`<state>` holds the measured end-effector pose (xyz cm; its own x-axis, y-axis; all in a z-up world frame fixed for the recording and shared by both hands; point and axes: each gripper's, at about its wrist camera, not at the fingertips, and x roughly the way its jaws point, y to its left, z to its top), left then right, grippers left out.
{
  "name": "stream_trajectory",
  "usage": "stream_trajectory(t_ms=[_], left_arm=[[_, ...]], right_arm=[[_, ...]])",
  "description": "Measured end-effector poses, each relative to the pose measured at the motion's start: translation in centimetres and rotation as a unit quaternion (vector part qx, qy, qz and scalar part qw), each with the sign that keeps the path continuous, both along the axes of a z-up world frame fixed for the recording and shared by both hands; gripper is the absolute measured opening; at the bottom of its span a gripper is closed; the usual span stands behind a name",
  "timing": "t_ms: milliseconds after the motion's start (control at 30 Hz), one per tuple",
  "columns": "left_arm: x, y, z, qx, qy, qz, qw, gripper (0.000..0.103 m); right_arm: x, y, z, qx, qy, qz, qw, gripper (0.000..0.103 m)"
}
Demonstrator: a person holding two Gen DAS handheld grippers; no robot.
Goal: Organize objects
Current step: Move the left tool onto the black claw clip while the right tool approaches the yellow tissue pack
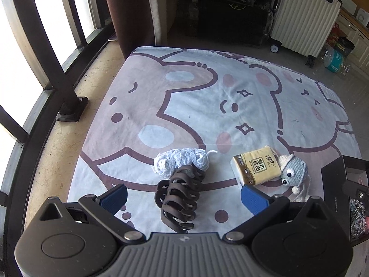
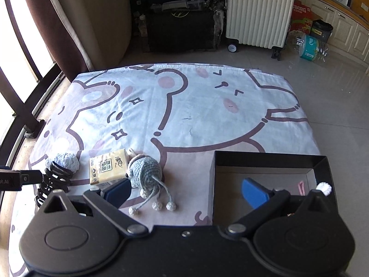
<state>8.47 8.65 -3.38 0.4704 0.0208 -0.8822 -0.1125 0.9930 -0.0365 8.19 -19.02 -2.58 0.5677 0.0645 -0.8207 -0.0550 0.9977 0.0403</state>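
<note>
The left gripper hangs with jaws spread wide around a dark hair claw at lower centre, not touching it. Just above lies a ball of pale yarn; to the right, a tissue pack touches a crocheted toy. The right gripper is spread too, one finger inside the black box at lower right

Take the tissue pack as your landmark. Beyond it the cartoon blanket lies bare all the way to its far edge, so you can pass there. To its left, the yarn ball and hair claw block the way. The crochet toy touches its right side, and past that stands the black box, its walls upright.
</note>
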Motion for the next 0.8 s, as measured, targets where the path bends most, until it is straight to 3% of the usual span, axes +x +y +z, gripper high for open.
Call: stream_trajectory(t_ms=[800], left_arm=[[0.3, 1.5, -1.3, -0.001, 0.001, 0.023, 0.9997, 0.103]], right_arm=[[0.5, 0.5, -1.0, 0.002, -0.004, 0.013, 1.000, 0.103]])
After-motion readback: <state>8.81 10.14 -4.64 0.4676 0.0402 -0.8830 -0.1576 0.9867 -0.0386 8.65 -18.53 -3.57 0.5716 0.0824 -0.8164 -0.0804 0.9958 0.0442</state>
